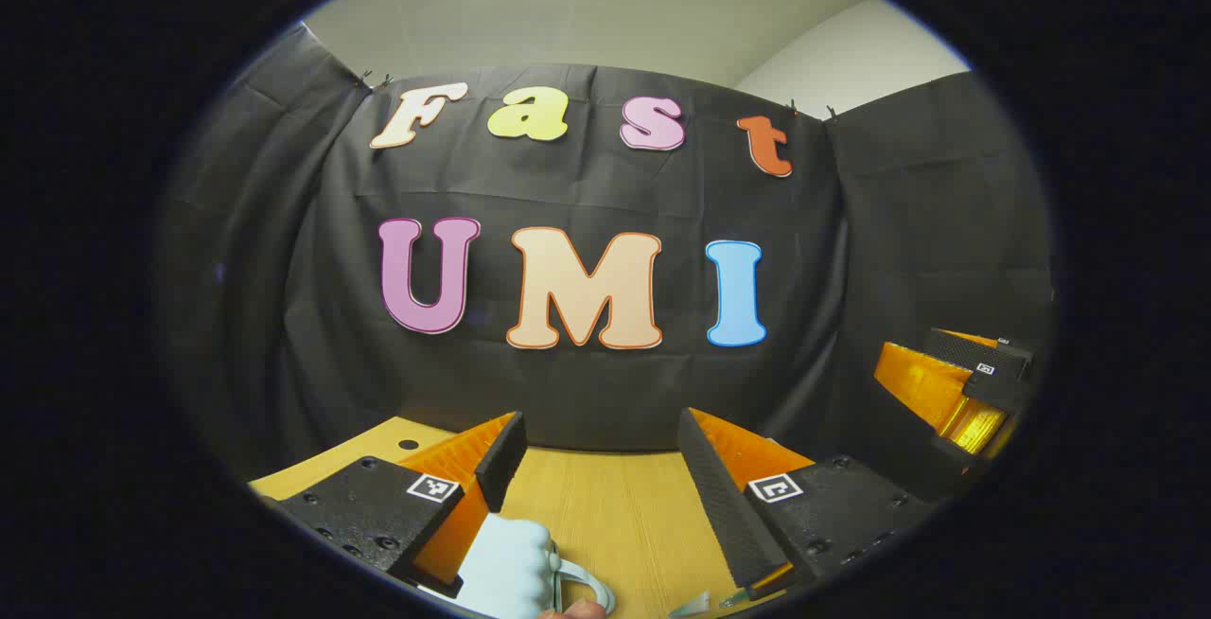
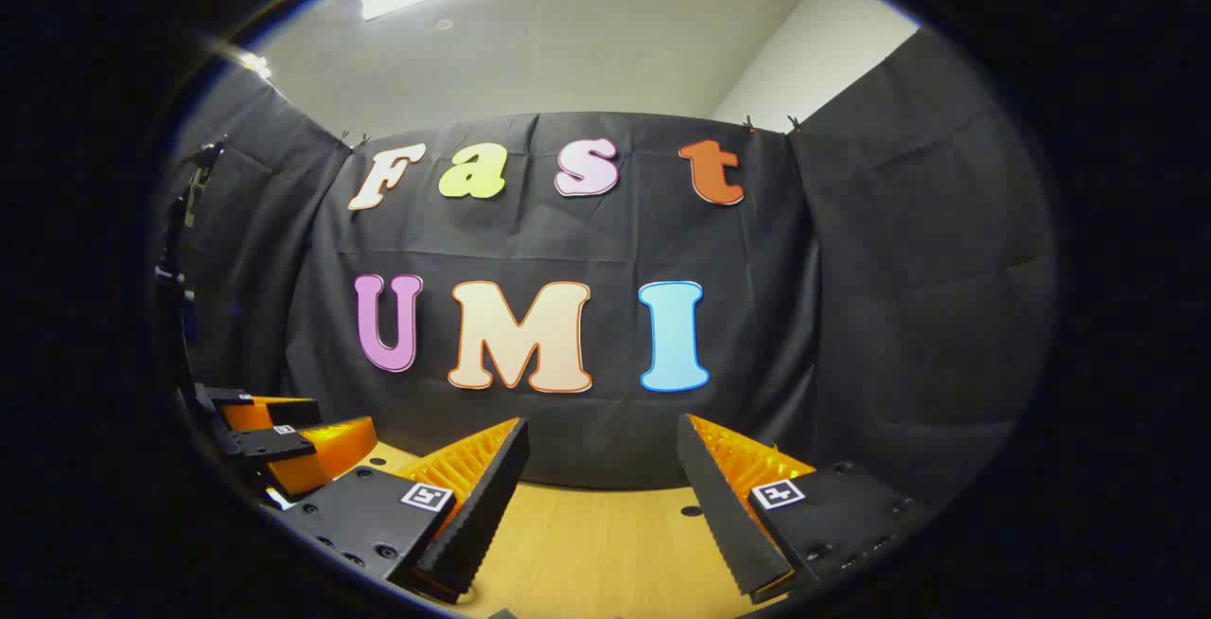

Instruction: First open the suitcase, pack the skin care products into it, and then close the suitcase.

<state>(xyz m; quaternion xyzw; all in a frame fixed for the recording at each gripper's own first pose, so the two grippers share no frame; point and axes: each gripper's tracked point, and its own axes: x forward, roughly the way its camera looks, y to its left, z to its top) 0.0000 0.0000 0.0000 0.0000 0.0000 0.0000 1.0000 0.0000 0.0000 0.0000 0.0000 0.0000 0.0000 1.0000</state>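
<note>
Both the left gripper [image 1: 601,468] and right gripper [image 2: 601,477] hang spread above the pale wooden desk [image 1: 605,505], so lower them toward the pale blue, handled suitcase-like thing [image 1: 506,567] beneath before grasping.

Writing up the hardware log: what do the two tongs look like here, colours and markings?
Both match. The left tongs and right tongs each have two wedge-shaped fingers, orange bodies faced with black ribbed pads, mounted on black blocks with screw holes. Each block carries a small white square with a black coded marker. No cables or sleeves are visible.
</note>
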